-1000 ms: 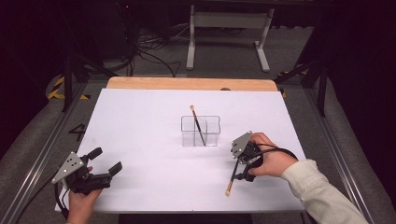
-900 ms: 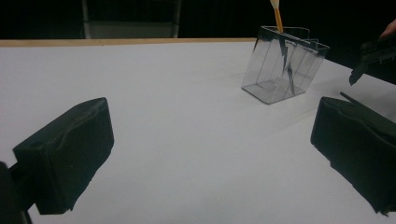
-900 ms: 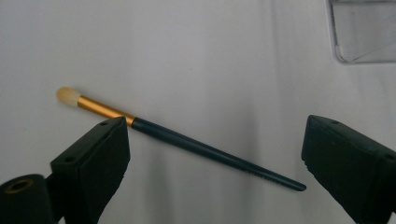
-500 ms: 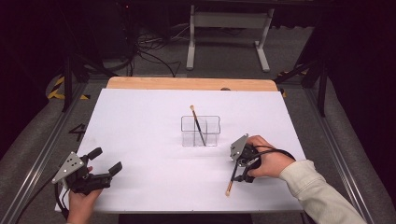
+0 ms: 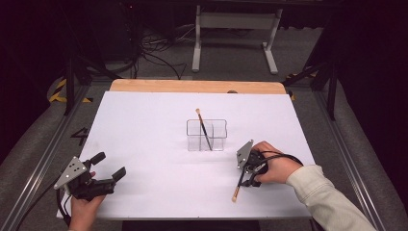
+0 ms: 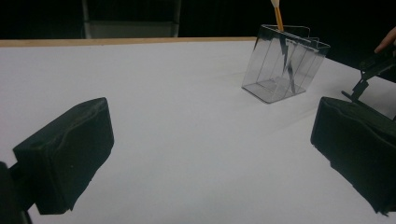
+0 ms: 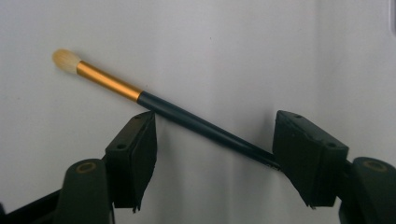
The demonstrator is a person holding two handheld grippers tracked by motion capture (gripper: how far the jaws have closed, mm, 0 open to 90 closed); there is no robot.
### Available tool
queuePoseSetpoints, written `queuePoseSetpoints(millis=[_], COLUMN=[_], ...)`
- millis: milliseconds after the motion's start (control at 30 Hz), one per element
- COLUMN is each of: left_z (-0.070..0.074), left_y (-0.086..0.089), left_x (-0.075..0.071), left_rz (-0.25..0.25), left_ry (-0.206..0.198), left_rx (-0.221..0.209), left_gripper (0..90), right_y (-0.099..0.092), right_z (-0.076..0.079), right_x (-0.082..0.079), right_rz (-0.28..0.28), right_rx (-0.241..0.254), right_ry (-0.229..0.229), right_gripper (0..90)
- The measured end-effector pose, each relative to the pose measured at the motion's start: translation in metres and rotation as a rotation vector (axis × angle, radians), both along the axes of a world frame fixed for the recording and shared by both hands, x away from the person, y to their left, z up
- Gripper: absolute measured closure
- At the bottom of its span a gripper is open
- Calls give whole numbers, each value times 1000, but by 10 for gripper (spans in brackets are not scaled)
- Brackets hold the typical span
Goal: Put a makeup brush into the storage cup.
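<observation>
A makeup brush [image 7: 187, 119] with a dark handle, gold ferrule and pale bristles lies flat on the white table near the front right [image 5: 235, 192]. My right gripper [image 7: 215, 154] points down over it, and its jaws have just been closing. The handle runs slantwise between them, with a wide gap still there. In the high view the right gripper [image 5: 248, 182] covers the handle's far end. A second brush [image 5: 203, 127] stands tilted in the clear divided holder [image 5: 219, 137] at the table's middle. My left gripper [image 5: 109, 165] rests open at the front left, nothing between its pads [image 6: 70, 154].
The white sheet [image 5: 144, 125] covers the table, with a wooden strip [image 5: 192, 86] along the far edge. From the left gripper view, the holder [image 6: 268, 70] is ahead to the right, with the right gripper [image 6: 373, 70] beyond it. A metal stand [image 5: 231, 29] and cables lie on the floor behind.
The right gripper's jaws have drawn closer together around the brush on the table, and the hand has edged slightly nearer. The left gripper has stayed put.
</observation>
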State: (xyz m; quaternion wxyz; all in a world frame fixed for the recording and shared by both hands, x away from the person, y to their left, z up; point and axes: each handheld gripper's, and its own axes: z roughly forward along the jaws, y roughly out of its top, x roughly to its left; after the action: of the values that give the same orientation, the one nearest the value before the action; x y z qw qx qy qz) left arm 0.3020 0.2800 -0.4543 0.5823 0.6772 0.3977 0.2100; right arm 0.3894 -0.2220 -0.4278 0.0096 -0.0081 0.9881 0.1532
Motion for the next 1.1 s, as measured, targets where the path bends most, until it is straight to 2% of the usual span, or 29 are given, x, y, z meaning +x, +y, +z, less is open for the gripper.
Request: queuePoseSetpoints(millis=[100, 333, 433, 567, 700, 967, 1100], left_z=[0, 0, 0, 1, 0, 0, 0], left_y=[0, 0, 0, -1, 0, -1, -1], left_x=[0, 0, 0, 0, 0, 0, 0], left_rz=[0, 1, 1, -5, -6, -2, 0], left_ry=[-1, 0, 0, -3, 0, 0, 3], left_rx=[1, 2, 1, 7, 8, 4, 0], left_gripper=[3, 3, 3, 4, 4, 4, 4], right_y=[0, 1, 1, 2, 3, 7, 8], right_z=[0, 2, 4, 5, 6, 7, 7], right_x=[0, -1, -3, -4, -5, -9, -10], right_rz=[4, 18, 27, 33, 49, 85, 91], right_rx=[-2, -13, -18, -26, -41, -81, -82], right_ry=[0, 7, 6, 6, 11, 11, 13], right_gripper=[341, 445, 562, 588, 681, 785, 816])
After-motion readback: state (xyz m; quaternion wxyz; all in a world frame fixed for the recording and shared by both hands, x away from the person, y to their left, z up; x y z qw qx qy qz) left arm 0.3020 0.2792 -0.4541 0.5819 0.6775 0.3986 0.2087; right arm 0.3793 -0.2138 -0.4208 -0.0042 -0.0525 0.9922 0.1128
